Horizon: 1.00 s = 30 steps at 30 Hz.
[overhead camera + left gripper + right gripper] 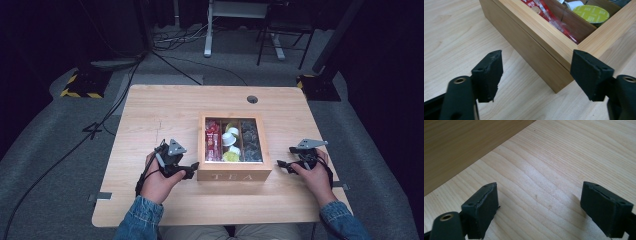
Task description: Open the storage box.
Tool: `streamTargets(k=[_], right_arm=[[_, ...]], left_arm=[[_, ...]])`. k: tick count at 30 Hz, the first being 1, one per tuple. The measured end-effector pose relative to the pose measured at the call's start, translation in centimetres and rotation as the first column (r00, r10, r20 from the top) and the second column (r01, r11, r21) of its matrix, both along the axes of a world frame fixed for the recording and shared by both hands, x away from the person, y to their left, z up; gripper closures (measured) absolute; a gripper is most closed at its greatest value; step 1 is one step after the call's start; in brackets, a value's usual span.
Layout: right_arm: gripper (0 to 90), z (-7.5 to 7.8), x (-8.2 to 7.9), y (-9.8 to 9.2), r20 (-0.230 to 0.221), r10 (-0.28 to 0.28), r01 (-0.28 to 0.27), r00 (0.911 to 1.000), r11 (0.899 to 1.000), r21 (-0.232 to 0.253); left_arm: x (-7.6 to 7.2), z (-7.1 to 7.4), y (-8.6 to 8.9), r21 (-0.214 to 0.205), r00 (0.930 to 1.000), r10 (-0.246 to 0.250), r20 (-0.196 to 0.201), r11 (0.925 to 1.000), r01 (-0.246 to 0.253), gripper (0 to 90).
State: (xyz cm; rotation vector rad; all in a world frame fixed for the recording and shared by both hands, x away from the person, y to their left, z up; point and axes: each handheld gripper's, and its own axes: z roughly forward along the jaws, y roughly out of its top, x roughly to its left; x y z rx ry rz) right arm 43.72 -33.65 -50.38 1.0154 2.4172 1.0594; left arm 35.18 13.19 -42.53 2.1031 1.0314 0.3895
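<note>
Pale wood made up the tea box (234, 175), lettered TEA on its near face, which sat at the middle of the table (150, 107) with its long axis running left to right. Through its glass-topped lid showed red sachets (213, 140) in the left compartment and a green-lidded capsule (591, 13) in the middle one. The left gripper (189, 170) lay just beside the box's near left corner, which stood straight ahead of it in the left gripper view; its jaws were apart, with that corner between them but neither pad pressing on it. The right gripper (283, 166) hung a little way off the right end, pointing at it, jaws wide over bare tabletop. The left hand (159, 180) was the nearer, so I judged the lid's left edge the likely hold.
</note>
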Motion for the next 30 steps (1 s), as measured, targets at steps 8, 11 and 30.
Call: streamTargets(k=[8,11,30], right_arm=[[14.8,0.0,0.0,0.0,0.0,0.0,0.0,1.0,1.0,0.0],[14.8,0.0,0.0,0.0,0.0,0.001,-0.001,1.0,1.0,0.0],[14.9,0.0,0.0,0.0,-0.001,0.0,0.0,1.0,1.0,0.003]], left_arm=[[-0.7,0.6,-0.6,-0.059,0.9991,-0.043,-0.008,0.9974,0.042,22.9],[-1.1,0.5,-1.7,-0.061,0.9971,-0.076,-0.012,0.9953,0.075,21.6],[-2.4,-2.6,-3.2,-0.025,0.9997,-0.017,0.017,0.9996,0.017,42.7]])
